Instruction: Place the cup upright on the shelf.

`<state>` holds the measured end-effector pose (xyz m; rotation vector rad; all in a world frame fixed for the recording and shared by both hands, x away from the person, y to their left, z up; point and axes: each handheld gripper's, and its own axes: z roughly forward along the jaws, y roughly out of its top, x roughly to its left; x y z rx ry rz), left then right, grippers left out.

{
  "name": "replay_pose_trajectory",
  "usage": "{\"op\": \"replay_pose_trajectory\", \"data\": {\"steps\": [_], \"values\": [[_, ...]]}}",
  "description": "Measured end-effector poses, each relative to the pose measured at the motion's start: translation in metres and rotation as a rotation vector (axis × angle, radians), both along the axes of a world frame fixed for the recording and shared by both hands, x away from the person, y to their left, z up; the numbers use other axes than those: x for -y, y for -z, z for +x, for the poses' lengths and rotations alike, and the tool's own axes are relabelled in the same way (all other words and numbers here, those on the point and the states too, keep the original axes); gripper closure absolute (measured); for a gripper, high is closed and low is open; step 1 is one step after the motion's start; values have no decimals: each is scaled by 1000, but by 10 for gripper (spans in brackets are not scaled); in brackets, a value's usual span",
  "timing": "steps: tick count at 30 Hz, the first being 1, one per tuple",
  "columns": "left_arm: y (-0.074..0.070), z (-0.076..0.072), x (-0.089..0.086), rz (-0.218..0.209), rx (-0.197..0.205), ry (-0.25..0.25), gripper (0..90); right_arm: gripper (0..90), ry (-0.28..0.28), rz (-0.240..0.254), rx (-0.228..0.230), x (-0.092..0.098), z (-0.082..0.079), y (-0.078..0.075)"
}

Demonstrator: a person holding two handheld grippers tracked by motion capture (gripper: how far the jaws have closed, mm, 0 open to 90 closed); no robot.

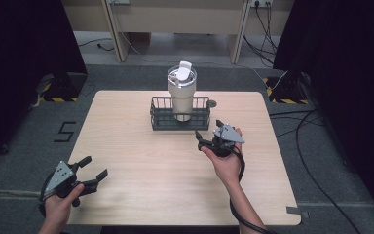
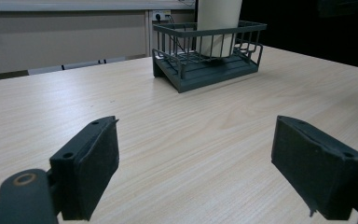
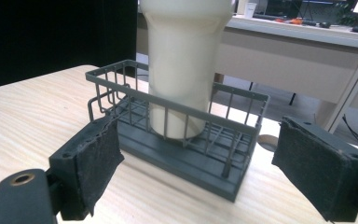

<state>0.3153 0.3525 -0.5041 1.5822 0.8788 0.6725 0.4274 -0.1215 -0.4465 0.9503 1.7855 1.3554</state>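
A cream tumbler [image 1: 182,95] was observed standing upright inside a dark wire basket [image 1: 161,119] at the far middle of the wooden table [image 1: 141,165]. The right gripper [image 1: 208,130] was held just beside the basket's near right corner, jaws spread, nothing between them. The left gripper [image 1: 93,167] was held near the table's near left corner, jaws likewise released and empty.

We see a cream tumbler [image 1: 182,95] with a white lid [image 1: 181,73] in a dark grey wire basket [image 1: 161,118]. The tabletop [image 1: 141,161] is pale wood grain. Both tools [image 1: 90,168] [image 1: 208,130] are black with grey top plates.
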Motion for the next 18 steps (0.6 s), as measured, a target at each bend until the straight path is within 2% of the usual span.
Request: {"op": "replay_pose_trajectory", "data": {"steps": [9,18], "values": [[0,0,1,0,0,-1,144,143,10,5,6,14,-22,3],[0,0,1,-1,1,-3,144,143,28,9,-7,28,-37,8]]}}
